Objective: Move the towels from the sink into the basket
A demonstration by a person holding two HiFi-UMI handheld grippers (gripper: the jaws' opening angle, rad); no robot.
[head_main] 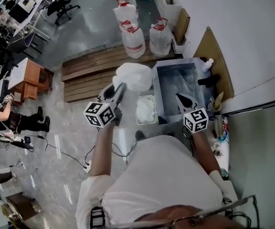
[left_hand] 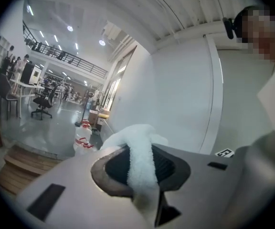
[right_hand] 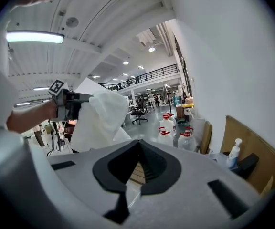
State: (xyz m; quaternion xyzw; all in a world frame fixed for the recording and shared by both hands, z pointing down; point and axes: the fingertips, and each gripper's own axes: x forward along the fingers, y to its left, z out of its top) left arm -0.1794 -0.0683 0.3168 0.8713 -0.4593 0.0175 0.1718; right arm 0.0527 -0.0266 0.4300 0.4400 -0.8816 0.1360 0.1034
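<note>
My left gripper (head_main: 122, 86) is raised beside the sink and shut on a white towel (head_main: 133, 76), which bunches out past the jaw tips. In the left gripper view the towel (left_hand: 128, 135) runs as a thick strip between the jaws of the left gripper (left_hand: 140, 150). My right gripper (head_main: 179, 97) hovers over the metal sink (head_main: 157, 92); its tips meet with nothing between them (right_hand: 138, 144). The right gripper view also shows the hanging towel (right_hand: 101, 118) and the left gripper (right_hand: 73, 104). A white basket (head_main: 138, 111), with white cloth in it, stands left of the sink.
A wooden pallet (head_main: 94, 70) lies on the floor beyond the basket, with several water jugs (head_main: 133, 37) behind it. A pump bottle (right_hand: 233, 152) and a dark object stand at the sink's right edge, a cardboard sheet (head_main: 214, 56) leans on the wall. Cables run across the floor at left.
</note>
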